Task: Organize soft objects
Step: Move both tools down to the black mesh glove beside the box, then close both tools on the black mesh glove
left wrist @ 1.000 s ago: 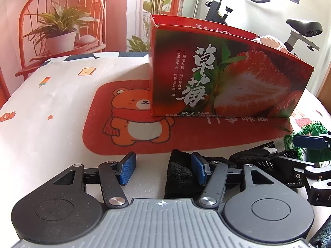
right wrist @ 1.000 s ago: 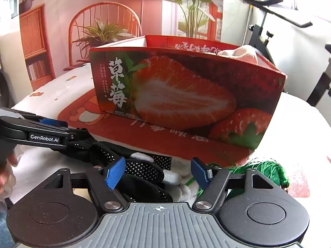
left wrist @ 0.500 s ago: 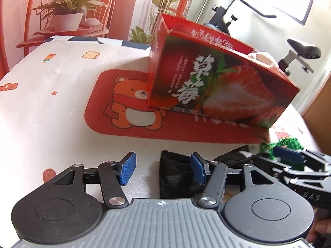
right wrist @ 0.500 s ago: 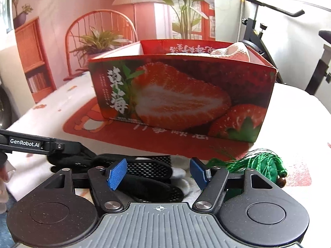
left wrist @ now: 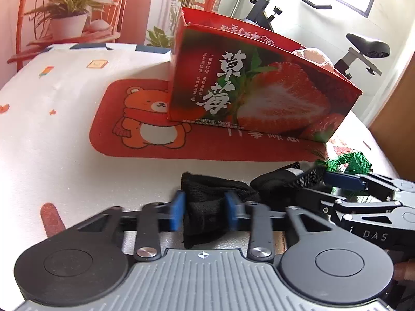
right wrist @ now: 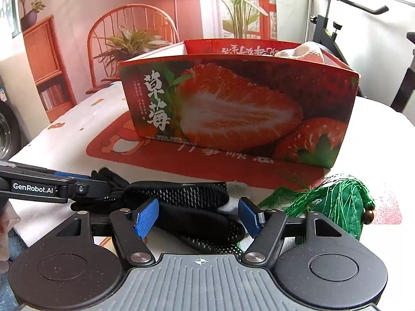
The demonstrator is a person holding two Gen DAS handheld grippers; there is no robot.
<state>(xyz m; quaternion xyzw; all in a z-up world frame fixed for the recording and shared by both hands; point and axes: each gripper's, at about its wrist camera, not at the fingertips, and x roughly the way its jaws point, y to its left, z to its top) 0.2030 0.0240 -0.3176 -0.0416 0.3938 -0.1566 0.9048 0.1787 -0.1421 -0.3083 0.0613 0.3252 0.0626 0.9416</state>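
White tablecloth (left wrist: 52, 142) underneath, my left gripper (left wrist: 205, 213) has just closed on the black glove cuff (left wrist: 207, 199); my right gripper (right wrist: 199, 217) stands apart around its fingers.

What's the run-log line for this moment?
left gripper: just closed, shut on black glove cuff | right gripper: open around glove | strawberry box: holds pale cloth | green tassel: on table

Strawberry box (left wrist: 259, 88) ahead, bare tablecloth (left wrist: 46, 134) leftward

Box (right wrist: 233, 108) interior — mostly hidden
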